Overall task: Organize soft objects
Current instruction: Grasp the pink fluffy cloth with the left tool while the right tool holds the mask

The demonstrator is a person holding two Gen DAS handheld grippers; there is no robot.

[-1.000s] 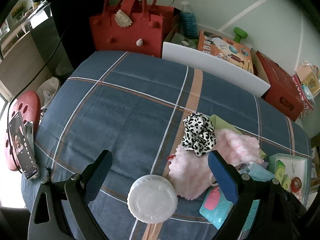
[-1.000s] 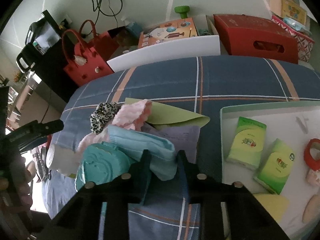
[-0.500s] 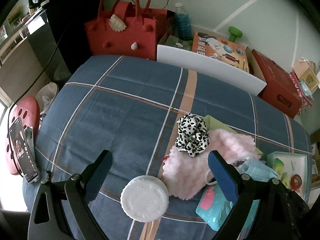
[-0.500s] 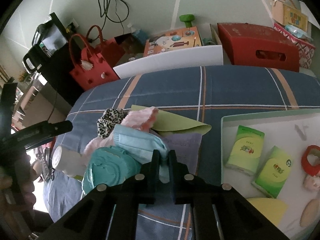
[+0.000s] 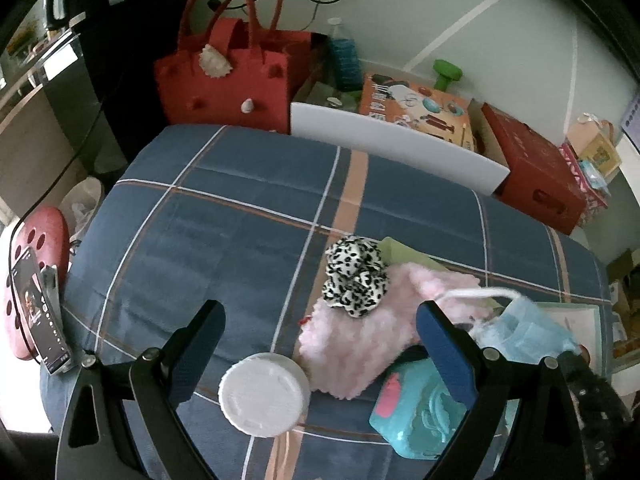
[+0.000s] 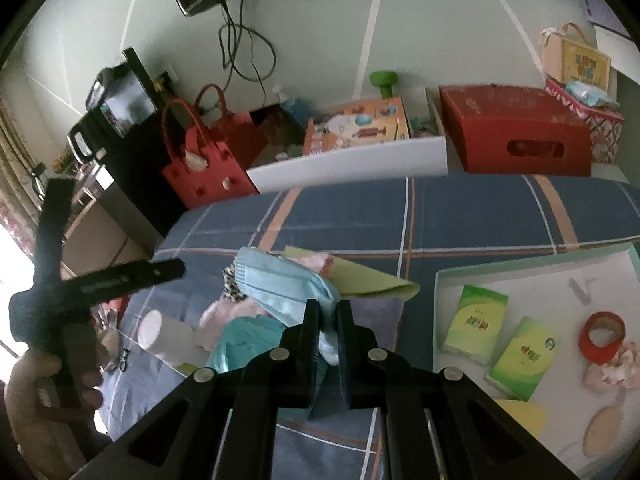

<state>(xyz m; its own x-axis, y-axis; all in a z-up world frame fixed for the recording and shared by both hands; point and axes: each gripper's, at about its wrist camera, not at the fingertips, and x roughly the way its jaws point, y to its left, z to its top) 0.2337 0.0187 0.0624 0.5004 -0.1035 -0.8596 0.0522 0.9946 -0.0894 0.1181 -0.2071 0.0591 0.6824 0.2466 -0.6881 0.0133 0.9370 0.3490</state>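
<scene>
Left wrist view. The left gripper [image 5: 318, 334] hangs above the plaid-covered tabletop [image 5: 224, 216] with its jaws spread wide and nothing between them. Below the gap stands a white round lid [image 5: 264, 394]. To its right lies a pink fluffy cloth [image 5: 360, 340], and a leopard-print scrunchie [image 5: 355, 276] rests on the cloth's upper edge. A teal wipes pack [image 5: 416, 416] lies just beside the cloth's lower right corner, partly behind the right-hand finger. A light blue face mask [image 5: 524, 330] is lifted clear of the pile at right, its white ear loop [image 5: 476, 293] stretched across the pink cloth. A red felt handbag [image 5: 224, 76] stands beyond the far edge of the tabletop.

Right wrist view. The right gripper [image 6: 328, 316] has its jaws closed tight on one end of the light blue face mask [image 6: 280, 284], which stands out to the upper left above the pile. Under it show a green paper sheet [image 6: 372, 280], the teal wipes pack [image 6: 244, 336] and the pink fluffy cloth [image 6: 224, 312]. At right a shallow tray [image 6: 532, 266] holds two green tissue packs [image 6: 476, 324] and a red tape roll [image 6: 602, 332]. At left a hand [image 6: 36, 384] holds the other gripper's handle.
</scene>
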